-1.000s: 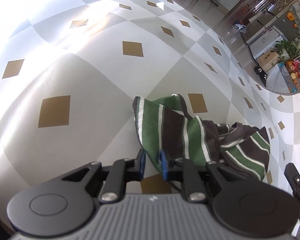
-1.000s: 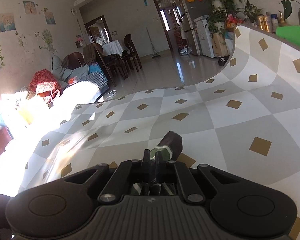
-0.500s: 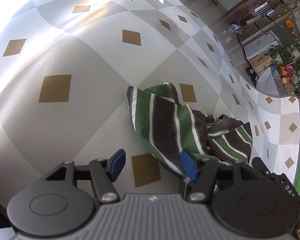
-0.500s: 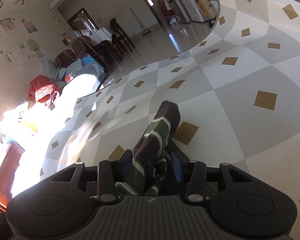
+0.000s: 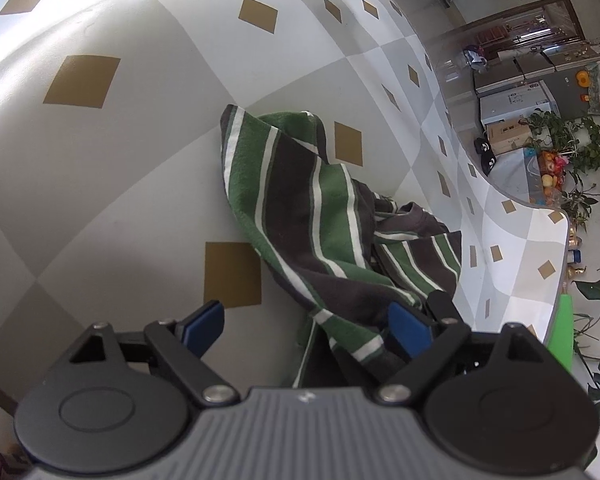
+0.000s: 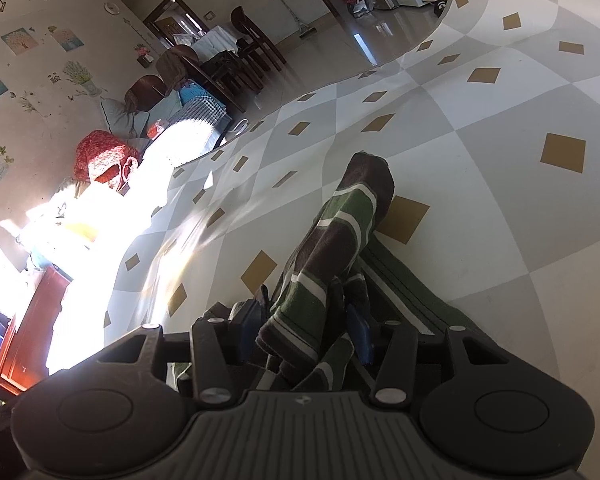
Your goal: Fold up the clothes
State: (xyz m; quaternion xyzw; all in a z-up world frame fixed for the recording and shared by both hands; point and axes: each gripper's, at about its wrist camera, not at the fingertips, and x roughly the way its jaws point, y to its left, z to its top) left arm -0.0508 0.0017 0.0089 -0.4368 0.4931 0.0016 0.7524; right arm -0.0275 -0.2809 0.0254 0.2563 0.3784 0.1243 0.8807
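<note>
Both my grippers spread since a second ago: left gripper [image 5: 306, 326] wide, released; right gripper [image 6: 306, 330] parted, probably slack, letting striped garment [image 5: 300, 208] settle bunched on table [image 5: 100, 184].

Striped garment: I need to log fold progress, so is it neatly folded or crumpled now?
Crumpled. The striped garment lies bunched in uneven ridges on the checked tabletop, with no flat, squared layers.

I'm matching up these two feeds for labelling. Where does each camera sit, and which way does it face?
Left wrist: on the left claw, facing down its open blue pads at the striped garment bunched on the checked tabletop.
Right wrist: on the right claw, facing across the table toward dining chairs; cloth lies between its pads.
Shared: garment, tabletop.
</note>
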